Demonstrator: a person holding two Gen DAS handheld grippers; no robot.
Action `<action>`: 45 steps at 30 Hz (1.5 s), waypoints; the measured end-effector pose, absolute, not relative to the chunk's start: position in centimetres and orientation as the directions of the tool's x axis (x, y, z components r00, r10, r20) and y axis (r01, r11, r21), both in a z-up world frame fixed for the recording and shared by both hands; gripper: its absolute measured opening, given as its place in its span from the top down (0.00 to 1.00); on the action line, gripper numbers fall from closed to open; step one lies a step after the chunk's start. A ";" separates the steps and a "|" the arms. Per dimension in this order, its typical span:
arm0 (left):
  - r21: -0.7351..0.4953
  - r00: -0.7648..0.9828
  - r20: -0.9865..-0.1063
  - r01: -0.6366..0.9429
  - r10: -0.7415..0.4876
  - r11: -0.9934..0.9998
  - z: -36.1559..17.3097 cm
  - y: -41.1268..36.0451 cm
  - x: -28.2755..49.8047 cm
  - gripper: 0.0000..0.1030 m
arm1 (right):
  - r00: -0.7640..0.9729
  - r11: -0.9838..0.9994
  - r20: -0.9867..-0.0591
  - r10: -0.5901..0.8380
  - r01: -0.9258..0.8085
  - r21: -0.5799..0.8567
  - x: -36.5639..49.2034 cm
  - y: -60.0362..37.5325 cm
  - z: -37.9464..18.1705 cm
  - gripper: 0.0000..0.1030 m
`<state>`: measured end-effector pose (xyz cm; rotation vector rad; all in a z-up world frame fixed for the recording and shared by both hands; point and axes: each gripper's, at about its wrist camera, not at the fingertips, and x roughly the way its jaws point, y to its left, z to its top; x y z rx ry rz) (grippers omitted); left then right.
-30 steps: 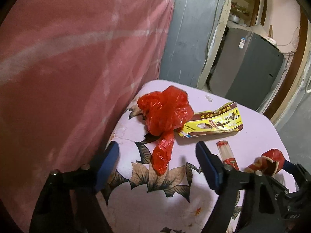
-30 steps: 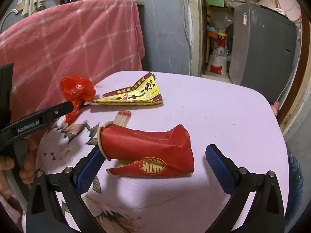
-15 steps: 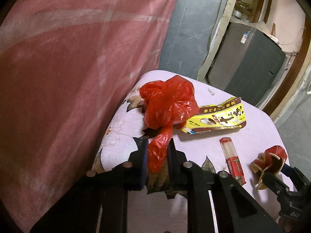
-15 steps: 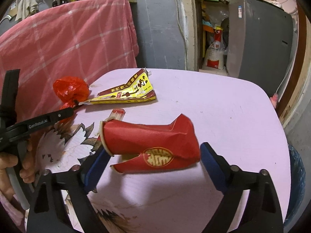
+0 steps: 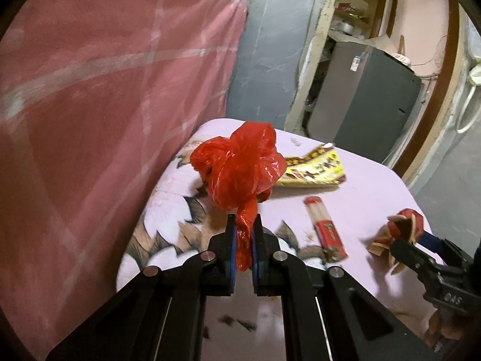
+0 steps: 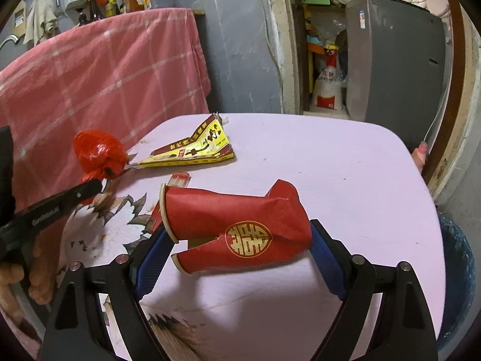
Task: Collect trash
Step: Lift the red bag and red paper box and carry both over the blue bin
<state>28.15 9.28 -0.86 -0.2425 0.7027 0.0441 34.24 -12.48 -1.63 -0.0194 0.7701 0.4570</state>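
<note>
Two grippers at a lilac table (image 6: 345,162), each grasping one piece of trash.

Left gripper (image 5: 243,251), lower centre: jaws closing, pinched on tail of red plastic bag (image 5: 240,168). Right gripper (image 6: 237,251), lower centre: clamped on crushed red paper cup (image 6: 237,219). Behind, at mid-frame: yellow wrapper (image 6: 195,150) flat on cloth.

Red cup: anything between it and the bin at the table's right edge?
Nothing visible. The crushed red cup sits in the right tongs; bare tablecloth lies between it and the bin.
</note>
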 end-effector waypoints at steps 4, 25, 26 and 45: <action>-0.216 0.777 -0.626 -0.094 -0.064 0.972 -0.5 7.8 26.6 0.95 | 0.646 0.905 -0.657 0.388 -0.401 0.141 33.6 -13.2 -1.3 0.16; -0.274 0.792 -0.562 0.094 -0.239 0.957 1.5 -3.5 25.7 0.95 | 0.789 0.940 -0.512 0.340 -0.290 0.178 30.2 -23.5 1.5 0.16; -0.276 0.789 -0.560 0.108 -0.252 0.955 1.6 -4.5 25.8 0.95 | 0.798 0.944 -0.506 0.329 -0.276 0.178 30.1 -24.3 1.7 0.16; -0.296 0.691 -0.572 0.329 -0.442 0.897 0.4 -21.2 30.0 0.95 | 0.860 0.984 -0.501 0.097 -0.006 0.179 29.9 -39.3 0.3 0.16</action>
